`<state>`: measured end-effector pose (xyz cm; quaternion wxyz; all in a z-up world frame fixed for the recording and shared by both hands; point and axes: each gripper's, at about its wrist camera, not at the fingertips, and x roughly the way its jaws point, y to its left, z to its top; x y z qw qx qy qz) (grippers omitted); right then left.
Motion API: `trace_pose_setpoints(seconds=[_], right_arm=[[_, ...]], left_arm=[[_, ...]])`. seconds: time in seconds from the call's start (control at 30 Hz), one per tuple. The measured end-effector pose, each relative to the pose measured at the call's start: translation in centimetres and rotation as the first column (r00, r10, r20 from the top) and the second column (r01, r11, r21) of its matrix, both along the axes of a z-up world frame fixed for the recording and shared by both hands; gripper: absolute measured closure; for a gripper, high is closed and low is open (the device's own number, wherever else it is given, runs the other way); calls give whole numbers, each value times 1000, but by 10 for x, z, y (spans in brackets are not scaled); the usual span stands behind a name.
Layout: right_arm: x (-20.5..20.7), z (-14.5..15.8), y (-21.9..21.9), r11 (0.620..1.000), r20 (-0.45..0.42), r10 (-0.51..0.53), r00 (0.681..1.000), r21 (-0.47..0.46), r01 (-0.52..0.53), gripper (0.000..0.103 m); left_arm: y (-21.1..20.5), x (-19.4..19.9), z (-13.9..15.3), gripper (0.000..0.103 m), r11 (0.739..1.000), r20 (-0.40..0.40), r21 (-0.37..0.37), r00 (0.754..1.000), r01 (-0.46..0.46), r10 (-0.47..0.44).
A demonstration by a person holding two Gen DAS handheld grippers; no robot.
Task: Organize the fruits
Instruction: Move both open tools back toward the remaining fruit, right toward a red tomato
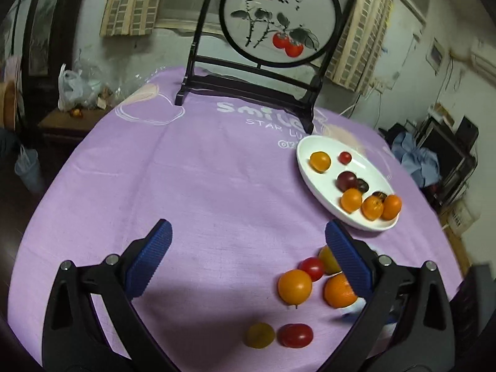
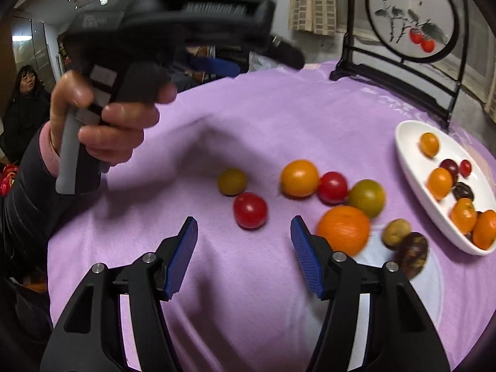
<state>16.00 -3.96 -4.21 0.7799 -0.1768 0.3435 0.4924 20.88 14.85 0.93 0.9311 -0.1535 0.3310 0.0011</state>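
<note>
Both claws stood wide open and empty: the right gripper [image 2: 244, 238] hung just short of a round red cherry tomato [image 2: 250, 210], the left gripper [image 1: 248, 260] above bare purple tablecloth [image 1: 198, 186]. Picking seemed midway; next I'd expect closing gently on that tomato. Beyond lay loose fruit, then the long white oval dish [image 2: 412, 167] near the table's far right edge, its long axis running near-to-far, holding 8 or so.

A lilac cloth [image 1: 192, 186] with white lettering covers the tabletop [image 2: 248, 117]. At its far side stands a dark wooden frame [image 1: 280, 18] holding a round ink painting of red fruit and leaves. Beyond the left edge a white plastic bag [image 1: 73, 85] sits on a low wooden stand. A woman in a dark coat [image 2: 24, 105] sits in the background.
</note>
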Motion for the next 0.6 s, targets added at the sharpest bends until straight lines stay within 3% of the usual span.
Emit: trace_pose_setpoints(seconds=[0.33,0.4,0.6], right_arm=[[8,-13,26,997,-26,-58,998,-42,57,40],[16,-15,26,996,-36,-75,996,-50,74,50],[18,-20,31,995,-45,-77,996,-66,74,62]], left_arm=[[9,-1,-4,2,998,-23,-12,998,-56,56],[11,-1,-4,2,998,-30,-15,998,-62,62],[11,-3,-3,2,997,-26,4,997,-76,76]])
